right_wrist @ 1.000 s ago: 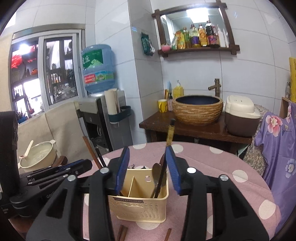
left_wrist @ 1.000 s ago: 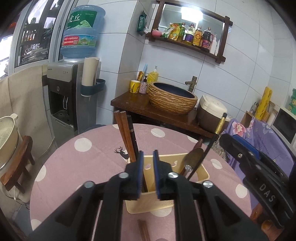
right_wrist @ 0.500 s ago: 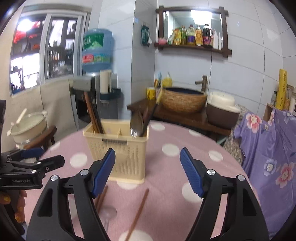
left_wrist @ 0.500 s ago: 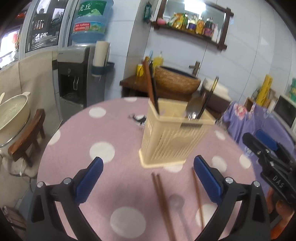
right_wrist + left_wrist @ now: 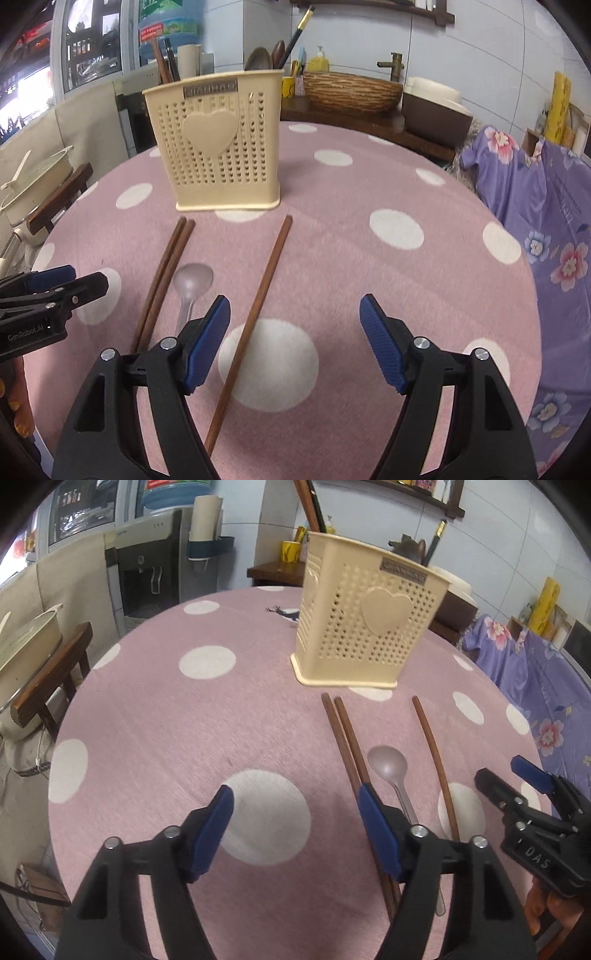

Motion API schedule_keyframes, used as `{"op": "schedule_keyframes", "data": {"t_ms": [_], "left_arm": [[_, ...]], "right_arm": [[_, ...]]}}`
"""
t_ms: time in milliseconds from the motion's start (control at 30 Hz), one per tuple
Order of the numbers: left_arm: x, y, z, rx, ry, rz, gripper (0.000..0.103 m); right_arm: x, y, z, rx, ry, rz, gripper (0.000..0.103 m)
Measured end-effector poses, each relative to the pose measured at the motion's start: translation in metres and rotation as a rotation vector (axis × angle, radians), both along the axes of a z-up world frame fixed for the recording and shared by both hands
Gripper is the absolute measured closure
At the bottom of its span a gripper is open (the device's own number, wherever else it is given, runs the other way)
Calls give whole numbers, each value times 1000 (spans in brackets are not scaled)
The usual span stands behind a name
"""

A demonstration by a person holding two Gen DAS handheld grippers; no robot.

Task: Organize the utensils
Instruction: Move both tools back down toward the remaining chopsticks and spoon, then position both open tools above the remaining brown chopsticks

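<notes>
Both claws low over pink dotted table, left claw apart, just been narrowing, nothing btwn, right claw apart, empty, single chopstick under it, chopstick pair & spoon lying in front of cream utensil holder.

On my table: holder behind; before it, paired chopsticks left, spoon between, single chopstick right.

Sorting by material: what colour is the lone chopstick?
Reddish-brown chopstick; right wrist view shows it best.
</notes>
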State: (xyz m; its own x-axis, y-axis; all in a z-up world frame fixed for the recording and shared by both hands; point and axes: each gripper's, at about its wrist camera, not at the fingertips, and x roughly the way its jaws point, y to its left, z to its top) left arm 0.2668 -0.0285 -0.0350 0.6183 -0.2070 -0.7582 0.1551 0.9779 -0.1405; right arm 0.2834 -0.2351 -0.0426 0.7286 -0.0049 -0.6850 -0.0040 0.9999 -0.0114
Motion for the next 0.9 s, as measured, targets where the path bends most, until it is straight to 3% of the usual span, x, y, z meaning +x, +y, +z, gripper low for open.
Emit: {"op": "schedule_keyframes", "data": {"t_ms": [367,667,900], "left_arm": [[-3,-31,-18,50,35,-62,43],[-4,-36,-22,95,36,-39,44],[-4,-15,-18,104,40,22,43]], "right_arm": [[-6,-1,-3,23,11,-10,30],[-6,2,-6,32,21,-7,30],[-7,0,-5,28,18,-20,30]]}}
